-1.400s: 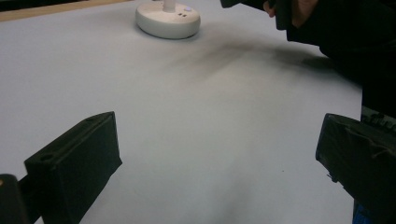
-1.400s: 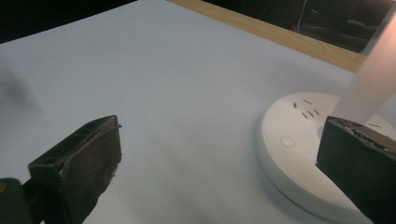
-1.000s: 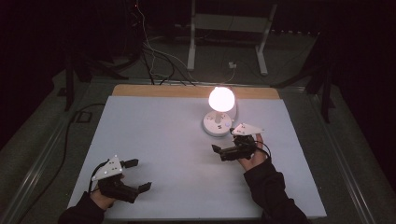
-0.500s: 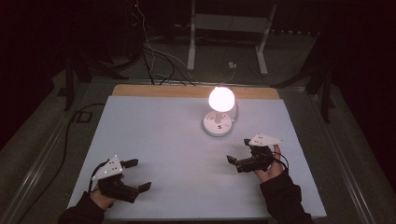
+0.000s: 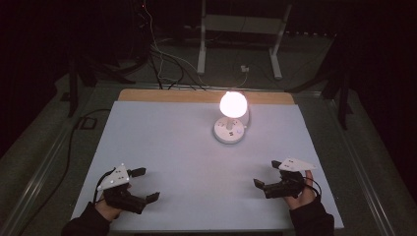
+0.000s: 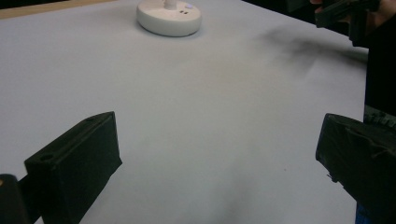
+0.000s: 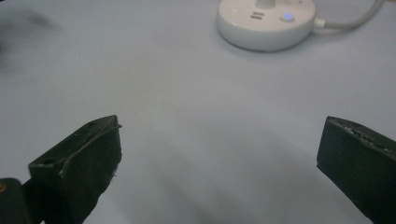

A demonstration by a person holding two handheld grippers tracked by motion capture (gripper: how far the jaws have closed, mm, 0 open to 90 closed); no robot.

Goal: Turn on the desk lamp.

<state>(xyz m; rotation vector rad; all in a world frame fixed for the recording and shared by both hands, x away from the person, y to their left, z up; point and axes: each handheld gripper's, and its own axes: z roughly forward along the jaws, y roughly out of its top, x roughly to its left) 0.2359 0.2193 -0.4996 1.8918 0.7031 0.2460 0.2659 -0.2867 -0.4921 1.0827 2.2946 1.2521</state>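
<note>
A small white lamp stands lit on the white table (image 5: 162, 142); its glowing round bulb (image 5: 232, 104) sits over a round base (image 5: 229, 132). The base (image 6: 169, 17) lies far ahead in the left gripper view, and in the right gripper view the base (image 7: 266, 21) shows a blue light and a white cord (image 7: 355, 18). My left gripper (image 5: 145, 184) rests open near the front left edge, nothing between its jaws. My right gripper (image 5: 267, 173) stands open near the front right, well short of the lamp, with nothing held.
A wooden strip (image 5: 162, 96) runs along the table's far edge. Behind it, cables (image 5: 162, 59) and a white stand (image 5: 241, 39) lie on the dark floor. The other hand's gripper (image 6: 345, 11) appears at the top right of the left gripper view.
My right gripper has drawn back from beside the lamp base toward the front right edge of the table. The left gripper has stayed put. The lamp stays lit.
</note>
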